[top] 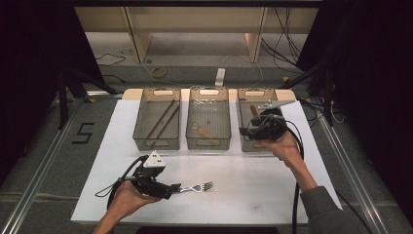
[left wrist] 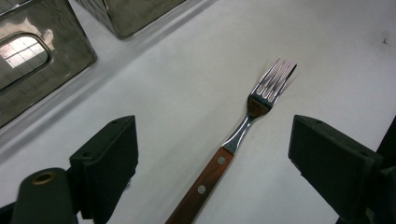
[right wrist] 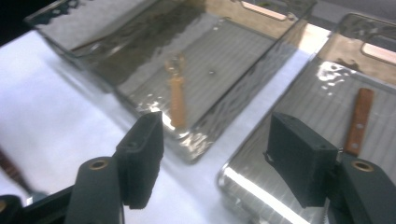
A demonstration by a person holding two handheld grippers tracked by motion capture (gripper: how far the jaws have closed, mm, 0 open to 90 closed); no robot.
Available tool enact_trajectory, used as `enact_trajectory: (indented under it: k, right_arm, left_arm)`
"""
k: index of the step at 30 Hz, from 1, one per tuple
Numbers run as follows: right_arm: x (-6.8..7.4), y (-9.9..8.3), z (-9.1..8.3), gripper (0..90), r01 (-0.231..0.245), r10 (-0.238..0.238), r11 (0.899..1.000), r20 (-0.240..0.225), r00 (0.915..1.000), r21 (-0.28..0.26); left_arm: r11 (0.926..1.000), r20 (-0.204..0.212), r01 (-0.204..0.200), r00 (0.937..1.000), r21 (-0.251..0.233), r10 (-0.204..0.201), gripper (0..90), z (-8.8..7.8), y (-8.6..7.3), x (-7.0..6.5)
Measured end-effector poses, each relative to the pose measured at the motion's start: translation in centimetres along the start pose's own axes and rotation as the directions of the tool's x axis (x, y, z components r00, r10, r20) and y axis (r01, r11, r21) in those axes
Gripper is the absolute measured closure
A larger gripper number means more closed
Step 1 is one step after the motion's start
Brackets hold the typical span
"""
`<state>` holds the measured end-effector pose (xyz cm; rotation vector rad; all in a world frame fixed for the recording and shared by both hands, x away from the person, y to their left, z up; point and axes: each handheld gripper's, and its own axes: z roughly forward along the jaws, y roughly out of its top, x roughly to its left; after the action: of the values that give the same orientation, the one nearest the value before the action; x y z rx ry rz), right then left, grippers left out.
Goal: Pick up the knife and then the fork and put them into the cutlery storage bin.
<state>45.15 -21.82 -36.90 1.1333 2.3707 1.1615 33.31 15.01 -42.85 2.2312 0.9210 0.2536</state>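
the left hand-held gripper [left wrist: 212, 158] stood released, jaws straddling the fork [left wrist: 243, 140] flat on the white bench [top: 253, 190]. closing off-centre could have skidded the thin handle sideways. it had a riveted wooden handle and steel tines. the right hand-held gripper [right wrist: 215, 154] hung released, empty, above the right basket [top: 243, 141].

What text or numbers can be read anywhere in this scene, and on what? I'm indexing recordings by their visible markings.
"5": a single dark digit marked on the grey floor, left of the white table.
The fork, the three metal trays and the left claw carry no writing that can be read.
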Motion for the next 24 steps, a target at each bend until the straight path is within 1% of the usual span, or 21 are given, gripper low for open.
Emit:
enact_trajectory:
  k: [1,4,5,9,13,17,20,24]
  right_arm:
    - [0.4,-0.3,-0.3,35.5,0.004,-0.004,1.0,-0.008,1.0,-0.008]
    - [1.6,-1.5,-1.0,33.6,0.021,-0.022,0.999,-0.037,0.9991,-0.024]
    - [1.9,-1.9,-1.2,33.3,0.029,-0.03,0.999,-0.044,0.9986,-0.034]
    - [3.1,-3.5,-1.8,32.6,0.032,-0.037,0.998,-0.082,0.9959,-0.058]
    - [4.2,-4.9,-2.1,32.0,0.054,-0.06,0.997,-0.102,0.9929,-0.06]
    - [4.7,-6.1,-2.1,31.8,0.064,-0.071,0.996,-0.122,0.99,-0.054]
    - [4.8,-6.9,-2.2,31.7,0.059,-0.066,0.997,-0.131,0.9892,-0.051]
    - [5.1,-7.8,-2.4,31.0,0.056,-0.063,0.997,-0.141,0.9881,-0.054]
  left_arm:
    - [1.0,-0.006,-0.008,0.9999,0.004,0.008,15.4,0.0,0.0,0.1]
    - [0.9999,-0.01,-0.006,0.9999,0.012,0.006,15.4,0.0,0.1,0.2]
    - [0.9996,-0.009,-0.008,0.9999,0.026,0.009,15.4,0.1,0.1,0.2]
    - [0.9975,-0.012,-0.014,0.9998,0.07,0.015,15.4,0.5,0.0,0.1]
    - [0.995,-0.009,-0.017,0.9998,0.098,0.018,15.4,0.5,0.1,0.1]
    - [0.9912,-0.015,-0.02,0.9996,0.131,0.022,15.7,0.8,0.0,0.1]
    - [0.9854,-0.017,-0.033,0.9992,0.167,0.036,16.2,1.0,0.0,0.1]
    - [0.9774,-0.025,-0.037,0.9987,0.208,0.044,18.1,1.2,-0.2,0.2]
